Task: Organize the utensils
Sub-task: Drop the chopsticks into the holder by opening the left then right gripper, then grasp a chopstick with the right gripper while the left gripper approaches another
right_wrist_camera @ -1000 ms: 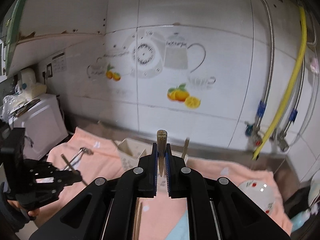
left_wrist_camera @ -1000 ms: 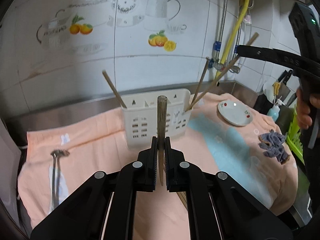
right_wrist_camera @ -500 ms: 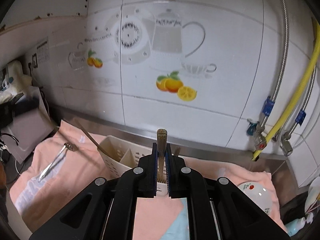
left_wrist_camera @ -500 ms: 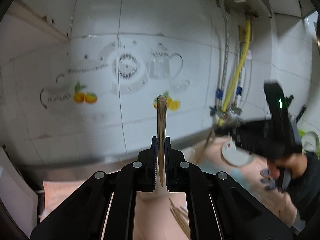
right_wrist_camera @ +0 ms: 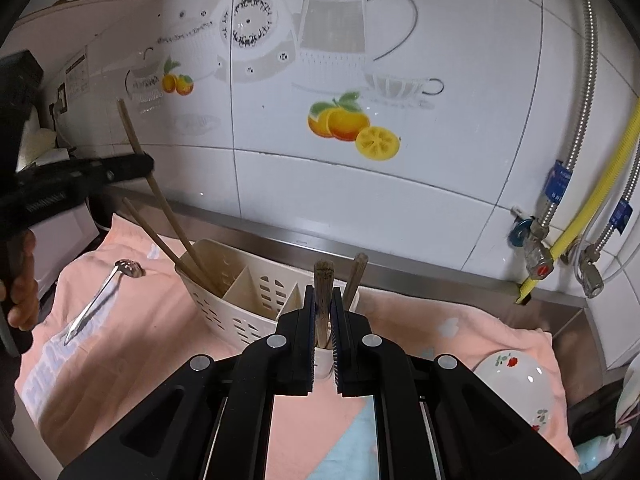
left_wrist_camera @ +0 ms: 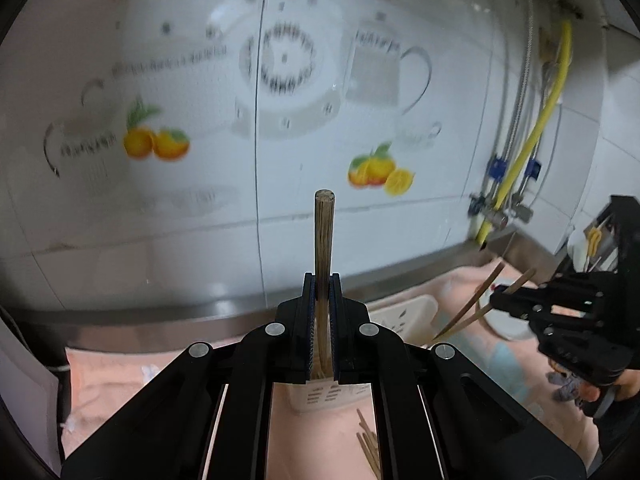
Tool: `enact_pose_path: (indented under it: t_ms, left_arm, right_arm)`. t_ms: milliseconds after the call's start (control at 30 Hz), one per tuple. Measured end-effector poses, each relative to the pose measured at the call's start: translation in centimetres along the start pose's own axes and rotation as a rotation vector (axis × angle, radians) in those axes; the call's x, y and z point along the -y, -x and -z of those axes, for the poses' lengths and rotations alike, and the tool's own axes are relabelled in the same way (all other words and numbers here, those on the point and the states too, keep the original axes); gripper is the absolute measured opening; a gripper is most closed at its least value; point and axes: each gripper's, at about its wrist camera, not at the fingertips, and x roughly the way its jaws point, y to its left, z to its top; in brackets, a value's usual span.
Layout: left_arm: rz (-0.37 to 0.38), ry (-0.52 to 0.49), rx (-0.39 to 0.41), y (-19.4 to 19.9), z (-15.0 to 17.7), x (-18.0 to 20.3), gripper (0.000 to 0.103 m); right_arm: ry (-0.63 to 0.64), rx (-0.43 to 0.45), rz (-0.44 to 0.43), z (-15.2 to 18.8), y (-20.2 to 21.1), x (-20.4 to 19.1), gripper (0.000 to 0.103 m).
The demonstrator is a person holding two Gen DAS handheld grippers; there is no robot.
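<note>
Both grippers, left and right, clamp one chopstick each upright over the white holder, lined up for dropping in.

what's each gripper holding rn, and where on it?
Left gripper: chopstick, clamped partway along the shaft. Right gripper: another chopstick, clamped near its top end.

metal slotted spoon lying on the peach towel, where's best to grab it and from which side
Probably mid-handle of the metal slotted spoon, coming from above with the jaws across its width: it lies flat on the peach towel, the handle long, thin and clear of the white plastic utensil caddy.
</note>
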Motion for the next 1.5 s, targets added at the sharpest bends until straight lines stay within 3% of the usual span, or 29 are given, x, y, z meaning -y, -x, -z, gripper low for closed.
enact_pose_path:
  t_ms: [400,567,633,900,1200,1500]
  left_arm:
    - [-0.001,0.03,-0.063,-2.2,1.6,-1.0,0.006]
    - [0.007,0.031,-0.06,-1.9,1.6,-1.1,0.012]
    - [0.002,0.032,-0.055,-1.6,1.6,-1.0,0.024]
    - [0.0,0.024,-0.008,1.3,1.7,-0.6,0.039]
    - [0.01,0.026,0.028,5.8,4.7,0.1,0.056]
    - [0.007,0.043,-0.012,8.0,10.9,0.2,0.058]
  right_arm:
    - [-0.016,0.0,-0.009,0.6,-0.6,0.0,0.007]
    - [-0.015,0.018,-0.006,0.5,0.1,-0.1,0.009]
    - [-0.015,0.028,-0.002,0.5,0.5,-0.1,0.014]
    - [-0.023,0.087,0.016,1.6,3.6,-0.1,0.038]
    - [-0.02,0.098,-0.004,6.3,6.2,-1.6,0.05]
    - [0.005,0.038,-0.016,13.0,6.5,-4.3,0.052]
